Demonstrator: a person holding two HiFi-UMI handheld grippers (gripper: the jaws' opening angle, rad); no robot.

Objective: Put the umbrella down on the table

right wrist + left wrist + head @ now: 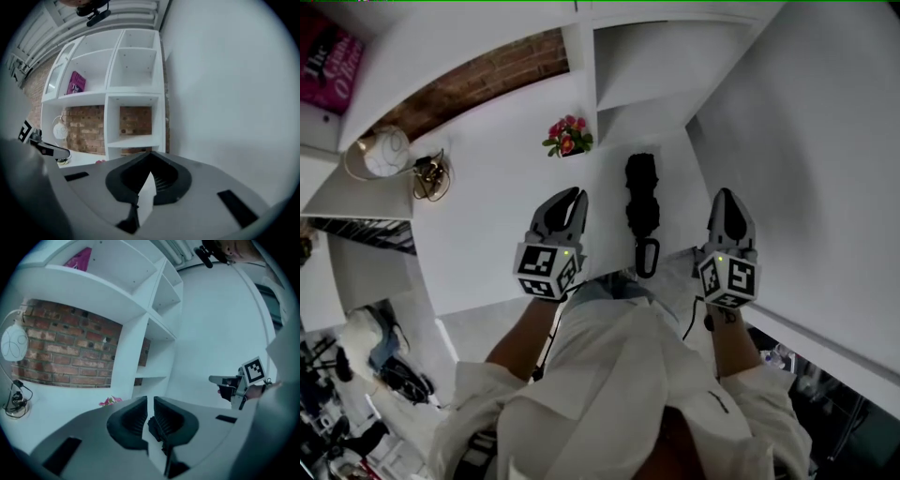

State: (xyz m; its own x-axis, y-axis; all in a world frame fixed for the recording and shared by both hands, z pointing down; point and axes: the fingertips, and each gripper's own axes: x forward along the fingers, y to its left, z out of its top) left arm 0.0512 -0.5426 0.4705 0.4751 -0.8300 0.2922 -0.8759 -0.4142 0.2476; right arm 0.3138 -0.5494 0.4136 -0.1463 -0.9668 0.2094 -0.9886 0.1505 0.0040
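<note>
The black folded umbrella (pixel 641 192) lies flat on the white table (pixel 487 234), its handle loop (pixel 647 256) toward the front edge. Both grippers hang above the table on either side of it, touching nothing. My left gripper (pixel 570 199) is left of the umbrella; in the left gripper view its jaws (pixel 150 401) stand a narrow slit apart, with nothing gripped. My right gripper (pixel 727 197) is right of the umbrella, and in the right gripper view (pixel 149 164) its tips meet on nothing.
A small pot of pink flowers (pixel 568 137) stands behind the umbrella. A round white lamp (pixel 386 152) and a tangle of cable (pixel 431 176) sit at the far left. White shelves (pixel 136 84) and a brick back wall rise behind; a white wall (pixel 825 141) closes the right side.
</note>
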